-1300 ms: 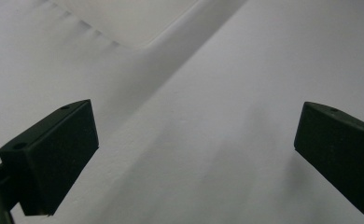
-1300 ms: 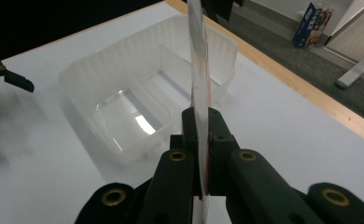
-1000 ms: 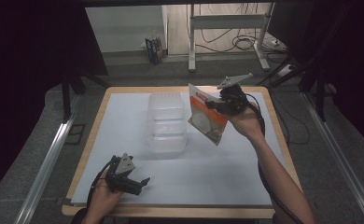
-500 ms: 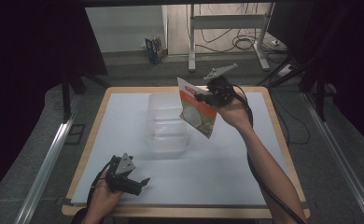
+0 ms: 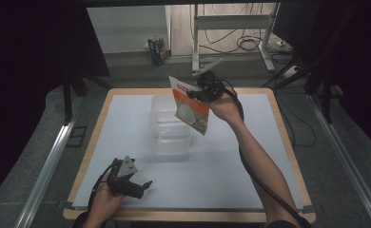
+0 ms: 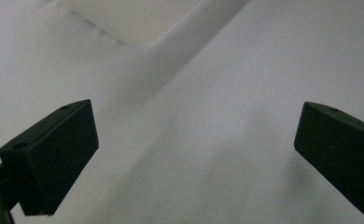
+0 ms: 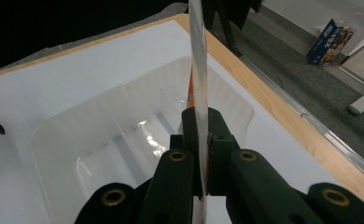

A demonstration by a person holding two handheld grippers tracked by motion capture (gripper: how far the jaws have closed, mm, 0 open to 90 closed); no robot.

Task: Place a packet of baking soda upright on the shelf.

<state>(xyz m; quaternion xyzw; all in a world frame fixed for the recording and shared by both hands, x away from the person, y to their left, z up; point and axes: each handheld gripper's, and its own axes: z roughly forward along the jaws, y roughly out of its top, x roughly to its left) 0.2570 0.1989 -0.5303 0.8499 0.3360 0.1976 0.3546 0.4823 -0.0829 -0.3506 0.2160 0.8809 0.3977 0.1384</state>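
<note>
I hold the right gripper [image 5: 196, 93] in the air over the far part of the table [image 5: 250, 156], and its jaws are clamped on a flat packet [image 5: 191, 107] — orange and white, with a round white shape on its face. The packet hangs down from the jaws, tilted, above the far right part of the clear plastic container [image 5: 169, 128]. In the right gripper view I see the packet [image 7: 198, 84] edge-on between the closed jaws, and the container [image 7: 124, 135] lies open below it, near the table's far edge. The left gripper [image 5: 138, 184] rests low at the near left corner of the table — its jaws stand wide apart, with nothing between them.
</note>
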